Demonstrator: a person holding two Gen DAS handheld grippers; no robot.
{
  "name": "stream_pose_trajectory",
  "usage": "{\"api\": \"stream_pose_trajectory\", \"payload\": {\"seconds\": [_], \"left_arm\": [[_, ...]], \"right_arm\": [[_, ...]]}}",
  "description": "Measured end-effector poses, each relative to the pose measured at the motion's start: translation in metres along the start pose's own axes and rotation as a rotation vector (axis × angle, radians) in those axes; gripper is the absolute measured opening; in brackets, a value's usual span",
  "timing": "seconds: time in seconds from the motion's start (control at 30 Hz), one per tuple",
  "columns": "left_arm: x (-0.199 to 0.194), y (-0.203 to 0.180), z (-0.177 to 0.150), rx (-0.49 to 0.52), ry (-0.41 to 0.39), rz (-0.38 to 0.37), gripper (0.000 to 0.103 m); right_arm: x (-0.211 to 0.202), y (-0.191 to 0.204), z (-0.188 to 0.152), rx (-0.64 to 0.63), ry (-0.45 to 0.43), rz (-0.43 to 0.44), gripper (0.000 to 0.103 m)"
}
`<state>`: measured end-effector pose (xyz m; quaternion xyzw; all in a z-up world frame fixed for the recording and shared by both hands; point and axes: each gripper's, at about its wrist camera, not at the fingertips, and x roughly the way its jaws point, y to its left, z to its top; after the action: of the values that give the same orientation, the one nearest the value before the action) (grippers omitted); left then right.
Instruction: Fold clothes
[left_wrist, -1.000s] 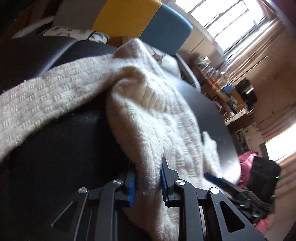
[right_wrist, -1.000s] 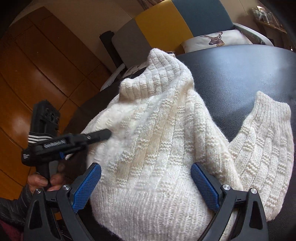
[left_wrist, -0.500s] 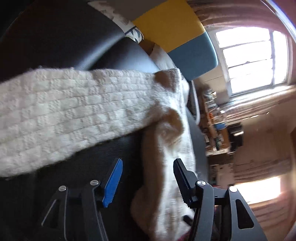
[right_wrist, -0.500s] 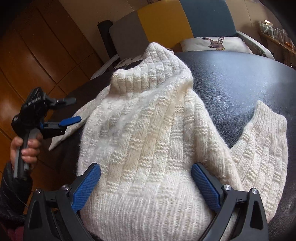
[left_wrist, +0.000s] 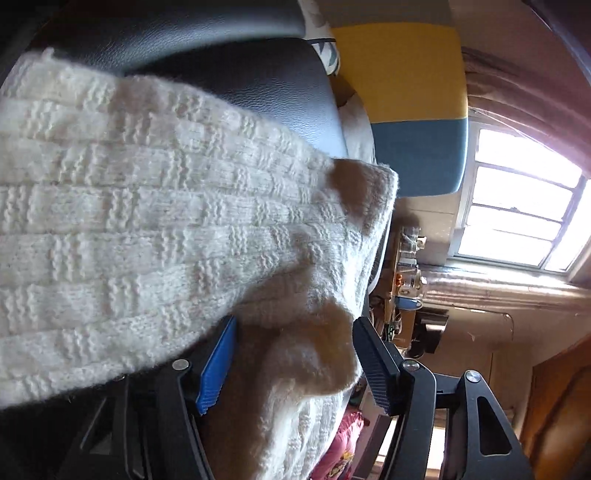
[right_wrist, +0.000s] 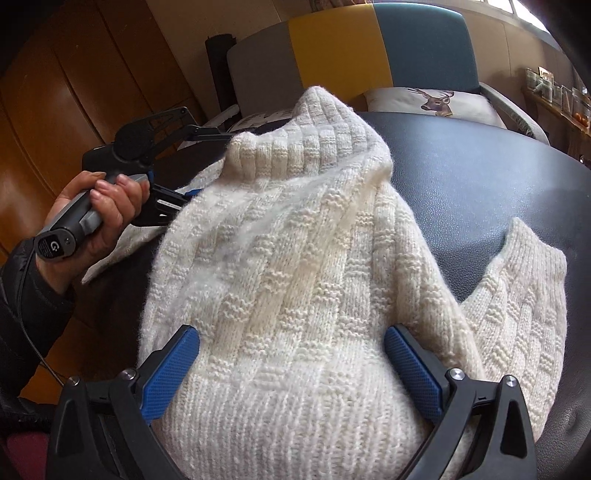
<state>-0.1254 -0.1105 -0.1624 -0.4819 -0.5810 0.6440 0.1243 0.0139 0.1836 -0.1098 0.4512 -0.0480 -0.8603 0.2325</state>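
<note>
A cream knitted sweater (right_wrist: 295, 266) lies on a black leather seat (right_wrist: 480, 177), collar at the far end, one sleeve (right_wrist: 517, 295) folded out at the right. My right gripper (right_wrist: 291, 373) is open, its blue pads on either side of the sweater's ribbed hem. My left gripper (left_wrist: 291, 354) is open, rolled on its side, with a fold of the sweater (left_wrist: 147, 229) between its jaws near the left shoulder. In the right wrist view the left gripper (right_wrist: 192, 166) sits at the sweater's left edge, held by a hand (right_wrist: 99, 214).
A grey, yellow and teal chair back (right_wrist: 351, 62) stands behind the seat, with a deer-print cushion (right_wrist: 432, 103) next to it. Wooden panels (right_wrist: 74, 92) are at the left. A cluttered shelf (left_wrist: 406, 266) and a bright window (left_wrist: 524, 206) show in the left wrist view.
My left gripper has opened, rolled onto its side and moved up along the sweater's left edge toward the shoulder. My right gripper has stayed open at the hem.
</note>
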Motion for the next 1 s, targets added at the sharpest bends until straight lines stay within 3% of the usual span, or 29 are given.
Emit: {"api": "stream_pose_trajectory", "payload": {"seconds": [0.13, 0.27, 0.3, 0.37, 0.47, 0.67, 0.7, 0.73, 0.8, 0.9, 1.0], "left_arm": [[0.003, 0.001, 0.002, -0.072, -0.024, -0.059, 0.074], [-0.011, 0.004, -0.010, -0.153, -0.060, -0.170, 0.074], [-0.014, 0.003, -0.010, -0.137, -0.075, -0.165, 0.076], [-0.006, 0.007, -0.005, -0.150, -0.031, -0.139, 0.077], [0.006, 0.020, -0.001, -0.220, 0.013, -0.135, 0.077], [0.009, 0.004, 0.010, -0.166, -0.062, -0.106, 0.075], [0.008, 0.001, 0.013, -0.148, -0.086, -0.089, 0.067], [0.007, -0.004, 0.015, -0.108, -0.111, -0.071, 0.045], [0.004, -0.014, 0.020, -0.017, -0.150, -0.025, 0.020], [-0.004, -0.019, 0.025, 0.047, -0.186, 0.014, 0.009], [-0.020, -0.029, 0.027, 0.137, -0.234, 0.038, 0.007]], "right_arm": [[0.000, 0.001, 0.000, -0.003, -0.003, -0.005, 0.103], [0.000, 0.002, -0.002, -0.007, -0.008, -0.009, 0.103], [0.000, 0.002, -0.002, -0.008, -0.010, -0.010, 0.103], [0.000, 0.003, -0.002, -0.011, -0.009, -0.016, 0.103], [0.000, 0.004, -0.002, -0.018, -0.007, -0.023, 0.103], [0.000, 0.006, -0.003, -0.026, -0.011, -0.037, 0.103], [0.000, 0.006, -0.004, -0.028, -0.013, -0.037, 0.103], [0.000, 0.006, -0.004, -0.029, -0.014, -0.037, 0.103], [-0.001, 0.005, -0.005, -0.035, -0.019, -0.037, 0.103], [-0.001, 0.005, -0.006, -0.045, -0.024, -0.042, 0.103], [-0.001, 0.005, -0.006, -0.055, -0.020, -0.048, 0.103]]}}
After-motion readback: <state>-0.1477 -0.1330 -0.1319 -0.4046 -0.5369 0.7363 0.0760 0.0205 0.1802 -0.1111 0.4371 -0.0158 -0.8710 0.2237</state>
